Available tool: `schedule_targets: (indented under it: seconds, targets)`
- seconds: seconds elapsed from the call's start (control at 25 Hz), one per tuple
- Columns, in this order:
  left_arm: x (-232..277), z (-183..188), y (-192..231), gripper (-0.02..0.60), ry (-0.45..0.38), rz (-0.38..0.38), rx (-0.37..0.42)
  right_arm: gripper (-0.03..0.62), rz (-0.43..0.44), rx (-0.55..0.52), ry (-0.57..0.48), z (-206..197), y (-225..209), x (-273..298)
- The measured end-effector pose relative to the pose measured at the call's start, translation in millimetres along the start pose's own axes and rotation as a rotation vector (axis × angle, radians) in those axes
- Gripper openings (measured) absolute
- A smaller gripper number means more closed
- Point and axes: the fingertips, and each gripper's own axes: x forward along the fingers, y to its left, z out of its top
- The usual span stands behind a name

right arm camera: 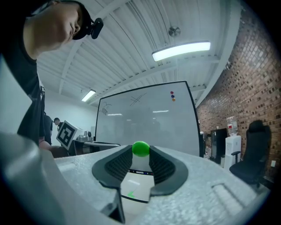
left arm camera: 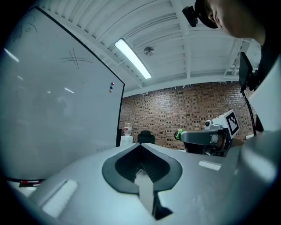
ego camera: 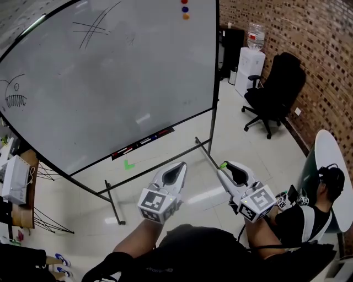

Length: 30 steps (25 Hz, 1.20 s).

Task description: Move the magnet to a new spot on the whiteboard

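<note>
Right tongs (right arm camera: pixel 140 154) tight around green magnet (right arm camera: pixel 141 148)

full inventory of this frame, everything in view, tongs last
whiteboard: 1, white with black scribbles, on a floor stand ahead
board magnets: 3, red, blue, orange, stacked near the whiteboard's top right corner
green magnet: 1, green, between the right tongs' tips, off the board
marker tray: 1, dark, along the whiteboard's bottom edge; marker count unclear
floor mark: 1, green, on the floor under the whiteboard
office chair: 1, black, right of the whiteboard
water dispenser: 1, white, bottle on top, behind the chair
white bag: 1, white, left edge
seated person: 1, black top, lower right
left tongs: 1, grey-white, shut, empty
right tongs: 1, grey-white, shut on the green magnet
</note>
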Motion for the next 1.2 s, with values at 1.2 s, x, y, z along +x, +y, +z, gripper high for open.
schedule_targets:
  seconds: [1.2]
  targets:
    - [144.5,27.6,118.0,0.015,-0.022,0.378,-0.013,0.109,0.22,-0.24,-0.148,158.6,-227.3,280.0]
